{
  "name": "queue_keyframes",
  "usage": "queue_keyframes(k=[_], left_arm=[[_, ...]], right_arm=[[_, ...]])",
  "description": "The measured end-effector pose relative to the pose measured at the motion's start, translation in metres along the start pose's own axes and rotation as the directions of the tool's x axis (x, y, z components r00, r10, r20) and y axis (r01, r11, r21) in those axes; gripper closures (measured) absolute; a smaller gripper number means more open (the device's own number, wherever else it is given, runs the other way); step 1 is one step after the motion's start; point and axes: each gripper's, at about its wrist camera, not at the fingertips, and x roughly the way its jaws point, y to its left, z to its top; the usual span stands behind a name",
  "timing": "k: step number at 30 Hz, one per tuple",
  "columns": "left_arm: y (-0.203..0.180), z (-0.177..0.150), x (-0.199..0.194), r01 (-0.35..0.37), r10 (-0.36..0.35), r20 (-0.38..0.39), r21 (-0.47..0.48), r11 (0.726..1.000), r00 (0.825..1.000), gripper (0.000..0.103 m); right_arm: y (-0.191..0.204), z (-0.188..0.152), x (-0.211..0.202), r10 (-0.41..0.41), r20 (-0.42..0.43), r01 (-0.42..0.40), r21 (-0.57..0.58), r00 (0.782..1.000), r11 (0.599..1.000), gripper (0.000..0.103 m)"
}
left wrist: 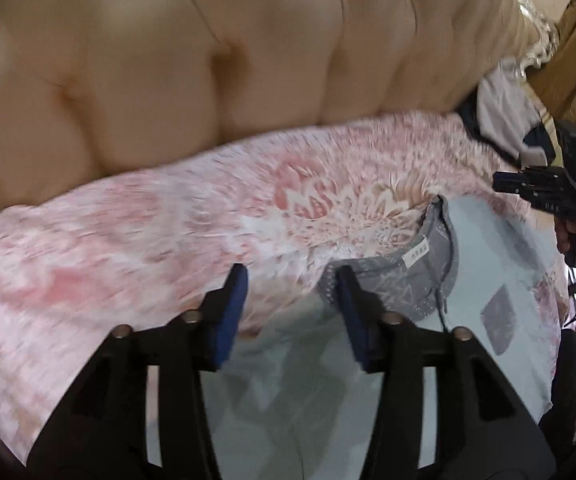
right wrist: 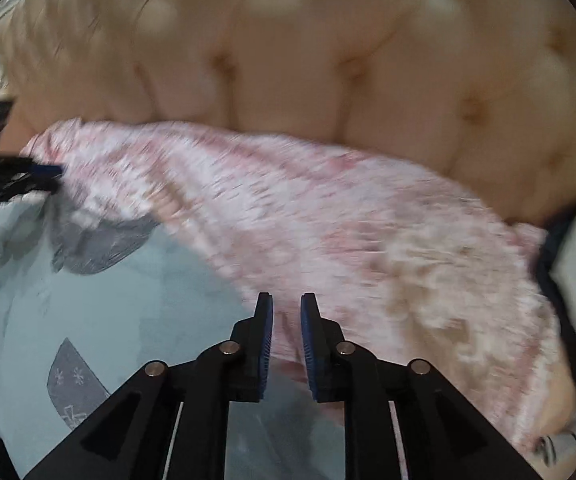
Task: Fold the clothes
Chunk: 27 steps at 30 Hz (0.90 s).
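Both grippers hover released: left gripper spread wide over the pale blue shirt collar, right gripper barely parted at its edge on the pink blanket.

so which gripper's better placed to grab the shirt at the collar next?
Left, probably. The left gripper is open, its fingers right beside the grey collar of the pale blue shirt. The right gripper is nearly closed over the pink bedspread, away from the collar.

Soft indoor light, heavy motion blur, fisheye-warped edges.
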Motion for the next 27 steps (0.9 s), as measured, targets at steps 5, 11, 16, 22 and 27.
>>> queue_keyframes(k=[5,11,16,22,27], left_arm=[[-0.008,-0.043,-0.067,-0.062,0.071,0.115,-0.079,0.995,0.991,0.034],[-0.002,-0.065,-0.086,-0.163,0.2,0.152,-0.225,0.961,0.968,0.021],[-0.023,-0.058,-0.069,-0.211,0.226,0.052,-0.202,0.956,0.973,0.046],[-0.056,-0.093,-0.099,-0.26,0.293,0.184,-0.185,0.948,0.938,0.046],[-0.086,-0.177,-0.142,-0.278,0.312,0.254,-0.159,0.947,0.915,0.045]], right_arm=[[-0.015,-0.013,-0.048,-0.041,0.105,0.031,0.094,0.994,0.995,0.053],[0.013,-0.064,-0.077,-0.013,0.105,0.004,0.088,0.994,0.996,0.043],[0.035,-0.075,-0.067,0.02,0.059,-0.023,0.049,0.998,0.999,0.043],[0.035,-0.016,-0.006,0.048,-0.023,-0.047,0.018,0.999,0.999,0.043],[0.037,0.017,0.058,0.032,-0.137,-0.037,-0.034,0.99,0.999,0.043]])
